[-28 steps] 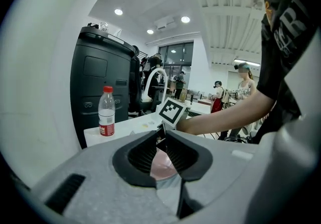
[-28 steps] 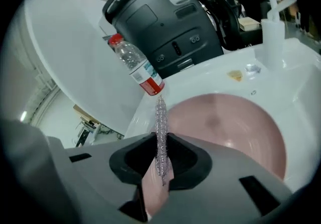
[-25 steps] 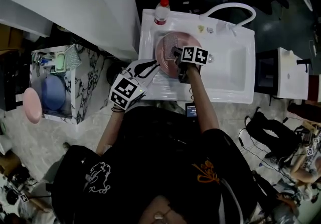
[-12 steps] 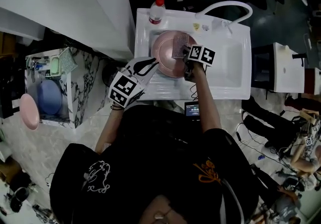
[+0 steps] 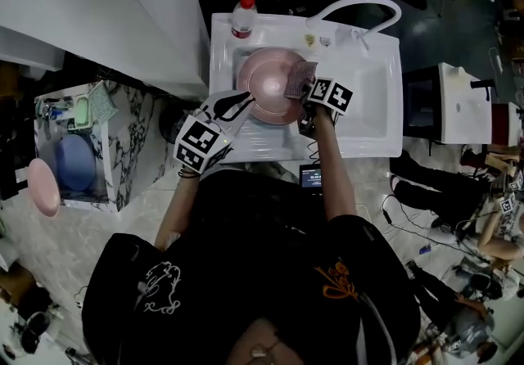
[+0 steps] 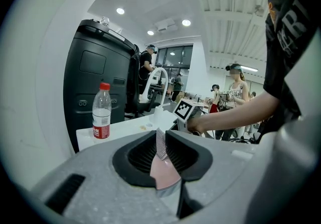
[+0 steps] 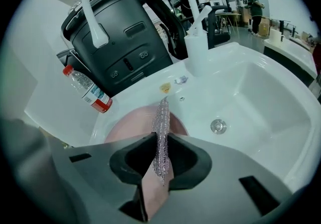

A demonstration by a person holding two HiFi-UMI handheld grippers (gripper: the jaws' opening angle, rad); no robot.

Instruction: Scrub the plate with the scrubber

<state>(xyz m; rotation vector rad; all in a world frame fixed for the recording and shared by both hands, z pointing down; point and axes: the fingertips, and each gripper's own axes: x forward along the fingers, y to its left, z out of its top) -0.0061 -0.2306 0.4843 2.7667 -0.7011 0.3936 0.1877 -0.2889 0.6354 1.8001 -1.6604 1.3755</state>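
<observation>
The left tongs [image 5: 242, 103] are clamped on the near-left rim of the pink plate [image 5: 266, 81], which sits in the sink [image 5: 372, 122]. The right tongs [image 5: 308, 93] pinch the scrubber [image 5: 299, 78] at the plate's right side. The plate's face lies ahead and to their left.

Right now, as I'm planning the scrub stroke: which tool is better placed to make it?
Right. The right tool is shut on the scrubber, held over the pink plate in the sink; the left tool is clamped on the plate's rim, steadying it.
</observation>
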